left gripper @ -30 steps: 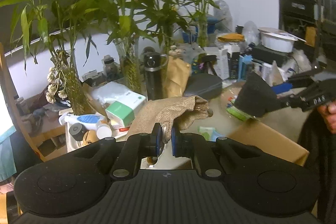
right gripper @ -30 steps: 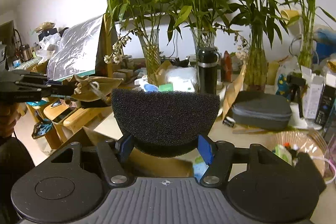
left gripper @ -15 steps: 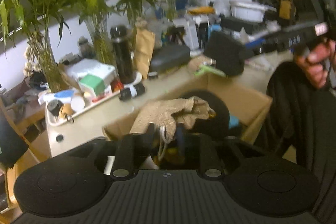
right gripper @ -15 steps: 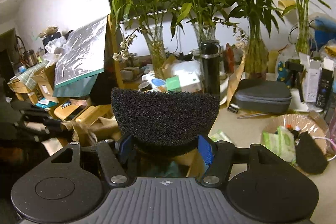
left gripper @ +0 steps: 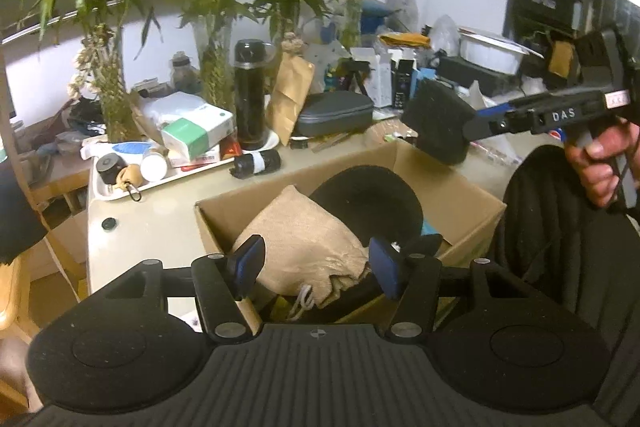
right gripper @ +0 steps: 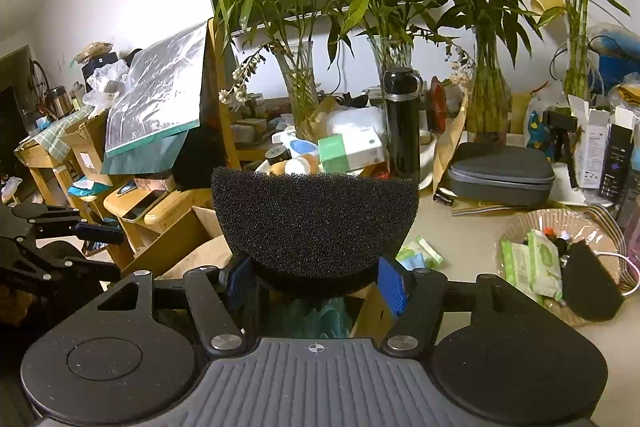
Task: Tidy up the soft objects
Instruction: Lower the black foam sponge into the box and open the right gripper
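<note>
Left gripper (left gripper: pixel 316 263) hovering over the cardboard box (left gripper: pixel 452 187) at the tabletop's (left gripper: pixel 152 223) near edge, fingers (left gripper: pixel 250 259) just opened and released, clear of the burlap pouch (left gripper: pixel 304 243) lying inside the box against a black foam piece (left gripper: pixel 368 199). Right gripper (right gripper: pixel 316 281) with fingers (right gripper: pixel 390 285) clenched on a black foam half-disc (right gripper: pixel 316 219), held above the box's far corner.

Tan burlap pouch (left gripper: pixel 304 247), black sponge (right gripper: pixel 314 227), brown box (left gripper: pixel 452 195).
</note>
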{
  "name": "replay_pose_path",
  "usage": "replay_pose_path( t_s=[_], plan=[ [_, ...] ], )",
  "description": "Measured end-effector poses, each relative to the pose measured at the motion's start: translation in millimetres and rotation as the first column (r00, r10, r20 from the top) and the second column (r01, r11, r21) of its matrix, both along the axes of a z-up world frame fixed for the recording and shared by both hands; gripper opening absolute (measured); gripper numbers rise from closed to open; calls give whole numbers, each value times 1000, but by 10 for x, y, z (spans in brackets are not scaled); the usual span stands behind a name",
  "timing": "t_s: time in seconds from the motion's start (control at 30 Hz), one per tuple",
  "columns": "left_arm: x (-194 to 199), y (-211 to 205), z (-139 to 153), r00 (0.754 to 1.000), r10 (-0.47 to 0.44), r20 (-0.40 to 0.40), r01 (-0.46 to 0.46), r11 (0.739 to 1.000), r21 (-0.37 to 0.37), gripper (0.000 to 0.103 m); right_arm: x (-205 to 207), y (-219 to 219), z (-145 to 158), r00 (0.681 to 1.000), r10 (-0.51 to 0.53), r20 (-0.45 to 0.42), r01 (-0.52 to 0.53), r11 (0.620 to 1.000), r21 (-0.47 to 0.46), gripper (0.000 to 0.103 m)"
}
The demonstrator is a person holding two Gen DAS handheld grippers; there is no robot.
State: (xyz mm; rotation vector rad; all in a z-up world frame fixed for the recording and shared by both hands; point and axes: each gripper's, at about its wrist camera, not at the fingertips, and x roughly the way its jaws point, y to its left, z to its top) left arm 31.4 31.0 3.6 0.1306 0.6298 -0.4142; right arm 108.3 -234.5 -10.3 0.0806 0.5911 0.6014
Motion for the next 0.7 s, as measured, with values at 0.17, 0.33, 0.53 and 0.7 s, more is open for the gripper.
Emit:
replay_pose_path(
  t_s=[0.17,0.33,0.53,0.7],
  plan=[
    [-19,23,2,1000,18,9,-18,1000,-1,57,-38,38,0,1000,13,3,-13,1000,-7,67],
    [-57,43,-3,1000,16,15,-16,1000,-4,57,-52,66,13,997,71,8,-71,997,-11,68],
    [-99,73,8,999,26,27,-26,1000,-9,57,-80,135,33,986,168,13,-167,985,-50,68],
    [-115,87,23,999,29,30,-28,1000,-10,57,-53,180,50,968,251,2,-249,961,-122,69]
  ],
)
